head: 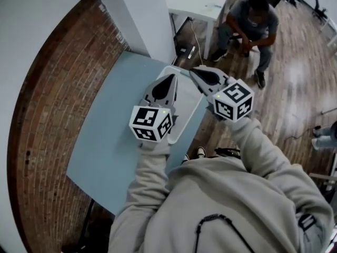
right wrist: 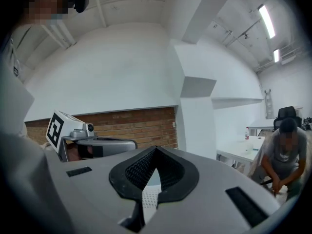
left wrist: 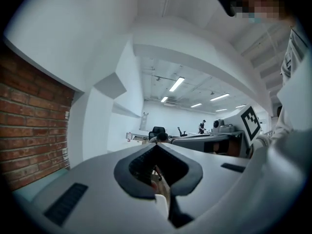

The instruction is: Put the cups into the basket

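Observation:
No cup shows in any view. A white basket with perforated walls stands on the blue-grey table, mostly hidden under both grippers. My left gripper hangs above the basket, held level, its jaws shut with nothing between them. Beside it on the right, my right gripper is over the basket's far right edge, also shut and empty. Through the slot under the right jaws a strip of the basket is visible. Each gripper appears in the other's view: the right gripper and the left gripper.
A brick wall runs along the table's left side and a white pillar stands at its far end. Beyond it, a person sits bent forward next to a white table. Wooden floor lies to the right.

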`<action>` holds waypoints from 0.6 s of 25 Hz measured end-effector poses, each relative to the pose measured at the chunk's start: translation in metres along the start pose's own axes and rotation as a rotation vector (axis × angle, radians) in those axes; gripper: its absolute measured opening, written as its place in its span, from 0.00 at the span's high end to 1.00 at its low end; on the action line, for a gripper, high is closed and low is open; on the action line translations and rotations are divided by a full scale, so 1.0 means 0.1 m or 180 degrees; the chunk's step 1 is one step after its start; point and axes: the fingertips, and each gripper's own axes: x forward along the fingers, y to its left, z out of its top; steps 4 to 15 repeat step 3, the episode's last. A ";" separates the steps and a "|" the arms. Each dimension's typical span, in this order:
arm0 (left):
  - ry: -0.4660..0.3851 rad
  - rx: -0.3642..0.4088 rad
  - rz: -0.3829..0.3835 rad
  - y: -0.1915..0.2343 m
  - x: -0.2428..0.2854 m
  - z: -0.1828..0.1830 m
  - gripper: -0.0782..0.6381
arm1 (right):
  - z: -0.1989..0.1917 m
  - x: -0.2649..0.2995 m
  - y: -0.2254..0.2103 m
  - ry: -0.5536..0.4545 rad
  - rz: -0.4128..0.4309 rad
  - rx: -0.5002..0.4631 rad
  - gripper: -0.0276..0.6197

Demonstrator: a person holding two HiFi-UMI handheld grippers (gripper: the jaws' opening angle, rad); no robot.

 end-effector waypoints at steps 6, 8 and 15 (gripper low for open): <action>0.0018 -0.0044 0.0145 0.25 -0.18 -0.04 0.90 | -0.06 0.22 0.16 0.0035 0.0118 0.0026 0.95; 0.0018 -0.0044 0.0145 0.25 -0.18 -0.04 0.90 | -0.06 0.22 0.16 0.0035 0.0118 0.0026 0.95; 0.0018 -0.0044 0.0145 0.25 -0.18 -0.04 0.90 | -0.06 0.22 0.16 0.0035 0.0118 0.0026 0.95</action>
